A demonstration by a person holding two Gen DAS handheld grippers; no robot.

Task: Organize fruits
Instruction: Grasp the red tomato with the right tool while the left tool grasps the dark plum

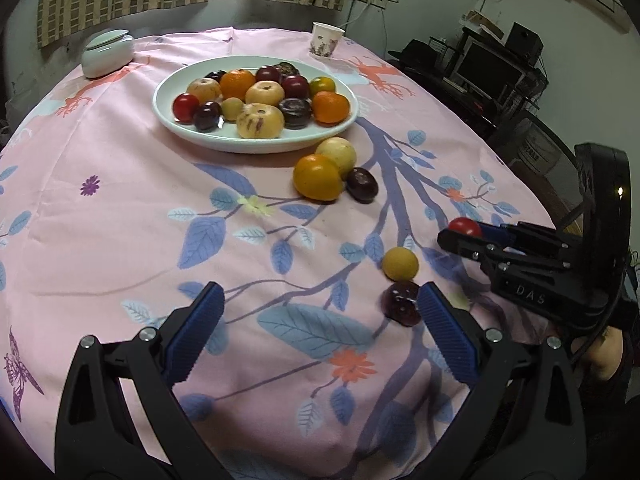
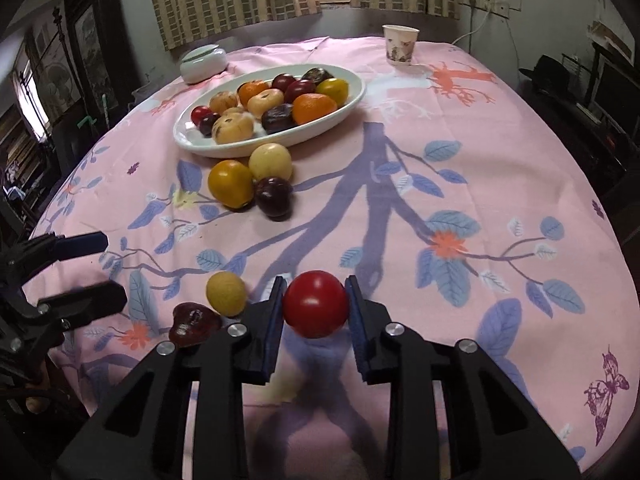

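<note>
A pale oval plate (image 1: 256, 146) (image 2: 352, 102) at the table's far side holds several fruits. An orange fruit (image 1: 318, 178) (image 2: 231, 183), a pale yellow fruit (image 1: 338, 153) (image 2: 271, 162) and a dark plum (image 1: 362, 185) (image 2: 274, 196) lie together on the cloth in front of it. A small yellow fruit (image 1: 400, 264) (image 2: 226, 293) and a dark reddish fruit (image 1: 402, 304) (image 2: 192, 323) lie near the front. My right gripper (image 2: 316, 308) (image 1: 460, 232) is shut on a red fruit (image 2: 316, 304) (image 1: 465, 226). My left gripper (image 1: 320, 320) (image 2: 104, 268) is open and empty above the cloth.
A pink floral tablecloth (image 1: 120, 220) covers the round table. A paper cup (image 1: 326, 40) (image 2: 400, 45) and a lidded pale jar (image 1: 108, 53) (image 2: 203, 63) stand at the far edge. Shelves and a monitor (image 1: 492, 68) stand beyond the table on the right.
</note>
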